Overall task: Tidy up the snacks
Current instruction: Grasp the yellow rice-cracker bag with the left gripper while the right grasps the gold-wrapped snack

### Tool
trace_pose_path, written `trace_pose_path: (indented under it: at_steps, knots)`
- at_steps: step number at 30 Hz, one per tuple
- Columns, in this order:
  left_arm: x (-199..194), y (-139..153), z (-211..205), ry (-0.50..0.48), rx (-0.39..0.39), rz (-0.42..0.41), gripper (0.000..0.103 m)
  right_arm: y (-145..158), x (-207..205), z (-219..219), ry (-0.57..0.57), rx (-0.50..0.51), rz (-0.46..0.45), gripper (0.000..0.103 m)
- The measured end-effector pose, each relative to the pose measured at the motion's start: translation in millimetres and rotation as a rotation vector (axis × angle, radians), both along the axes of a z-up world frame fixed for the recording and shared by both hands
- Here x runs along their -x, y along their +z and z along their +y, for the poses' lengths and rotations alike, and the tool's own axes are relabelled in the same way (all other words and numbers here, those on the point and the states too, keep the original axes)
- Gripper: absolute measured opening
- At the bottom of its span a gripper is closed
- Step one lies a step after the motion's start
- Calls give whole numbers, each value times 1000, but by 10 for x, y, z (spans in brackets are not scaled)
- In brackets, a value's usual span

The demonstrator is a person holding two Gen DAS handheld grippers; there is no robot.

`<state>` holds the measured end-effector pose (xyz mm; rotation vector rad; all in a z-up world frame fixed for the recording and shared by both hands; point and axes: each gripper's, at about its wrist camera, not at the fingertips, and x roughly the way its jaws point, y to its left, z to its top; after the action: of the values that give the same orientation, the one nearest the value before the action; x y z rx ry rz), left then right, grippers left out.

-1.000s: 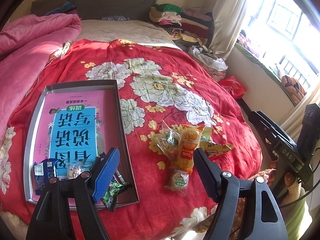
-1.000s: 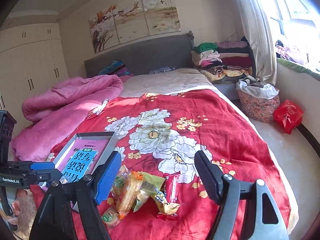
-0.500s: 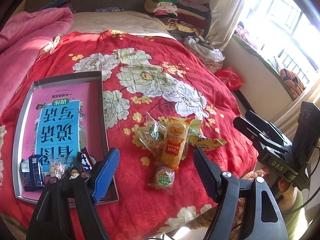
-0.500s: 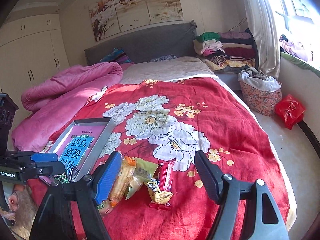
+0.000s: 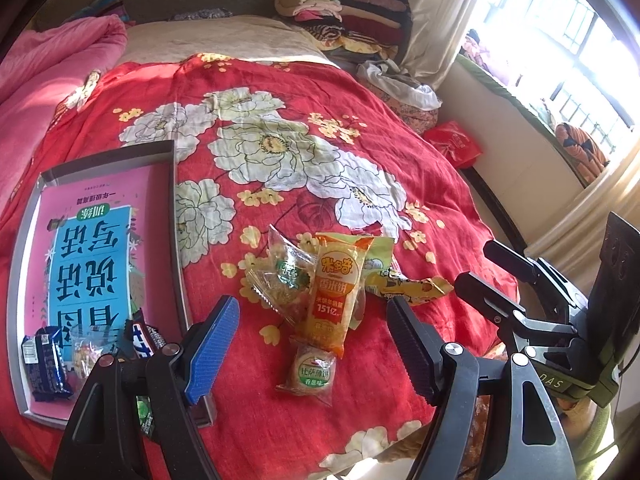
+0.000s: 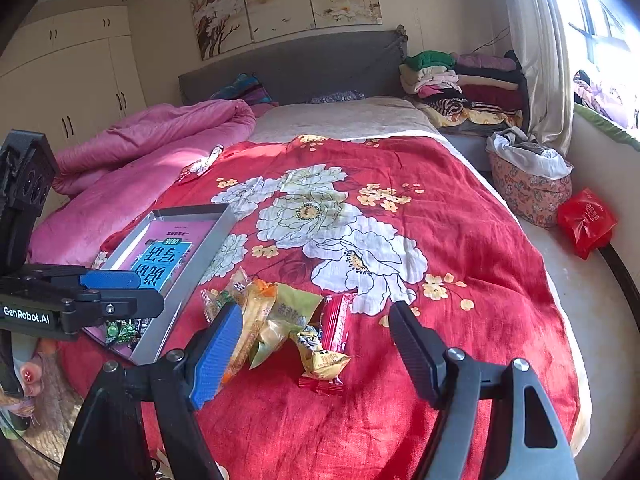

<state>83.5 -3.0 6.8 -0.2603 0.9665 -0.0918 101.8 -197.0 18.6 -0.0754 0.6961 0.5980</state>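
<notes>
A pile of snack packets lies on the red flowered bedspread (image 5: 360, 128): an orange rice-cracker pack (image 5: 336, 296), a round cake packet (image 5: 312, 372), a clear packet (image 5: 284, 276) and a yellow wrapper (image 5: 404, 286). My left gripper (image 5: 312, 344) hovers open just in front of the pile, touching nothing. To its left a grey tray (image 5: 174, 240) holds a pink and blue book, a blue packet (image 5: 44, 360) and other small snacks. My right gripper (image 6: 314, 352) is open above the yellow wrapper (image 6: 320, 354) and the red packet (image 6: 336, 320). The tray (image 6: 192, 280) shows there too.
A pink quilt (image 6: 152, 148) is heaped on the bed's left side. Folded clothes (image 6: 460, 84) are stacked at the far right corner. On the floor to the right stand a fabric basket (image 6: 528, 188) and a red bag (image 6: 584, 220). The bed's near edge is just below the snacks.
The left gripper has shifted right, from over the tray's corner to in front of the snack pile. The right view has tipped down a little. Both jaws kept the same width.
</notes>
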Motion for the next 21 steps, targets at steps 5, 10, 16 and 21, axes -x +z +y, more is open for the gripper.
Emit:
trace_pose_path:
  at_steps: [5, 10, 16, 21]
  knots:
    - [-83, -103, -68, -46, 13, 7, 77, -60, 4, -20, 6, 4, 17, 75]
    - [-168, -236, -143, -92, 17, 20, 77, -194, -44, -27, 7, 22, 70, 75]
    - [-268, -400, -179, -128, 28, 36, 78, -379, -119, 12, 10, 52, 125, 75]
    - [-319, -496, -159, -152, 59, 47, 75, -443, -153, 96, 27, 76, 126, 68]
